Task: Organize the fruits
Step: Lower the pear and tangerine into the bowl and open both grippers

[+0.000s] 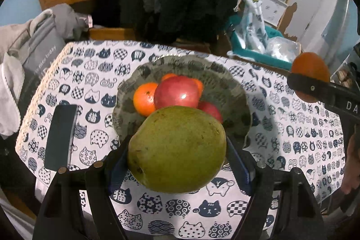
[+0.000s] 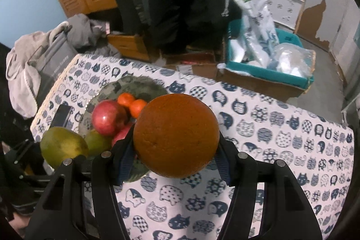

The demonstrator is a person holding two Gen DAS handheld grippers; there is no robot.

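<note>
In the left wrist view we find the left claw [image 1: 177, 150] pinching a green pear [image 1: 176, 150] between its two fingers, held above the near rim of the grey plate [image 1: 234, 91]. The plate sits on the bench [image 1: 292, 138], which is covered in a cat-print cloth, and carries a red apple [image 1: 176, 92], a tangerine [image 1: 144, 98] to its left and a second red fruit [image 1: 211, 109] partly hidden behind the pear. A dark phone [image 1: 59, 136] lies flat on the cloth left of the plate, apart from it and close to the bench's left edge. We note bare cloth to the right of the plate up to the far edge, where a teal bin [image 1: 254, 51] stands beyond the bench. The right claw [image 1: 310, 82] enters from the right holding an orange [image 1: 310, 69] above that edge. In the right wrist view we find the right claw [image 2: 176, 138] clamped on the orange [image 2: 176, 134], held above the cloth just right of the plate [image 2: 139, 84]. The pear [image 2: 63, 145] shows at the left by the plate's near rim, with another green fruit [image 2: 96, 141] beside it. Open cloth runs right to the bench [image 2: 281, 138] edge.
</note>
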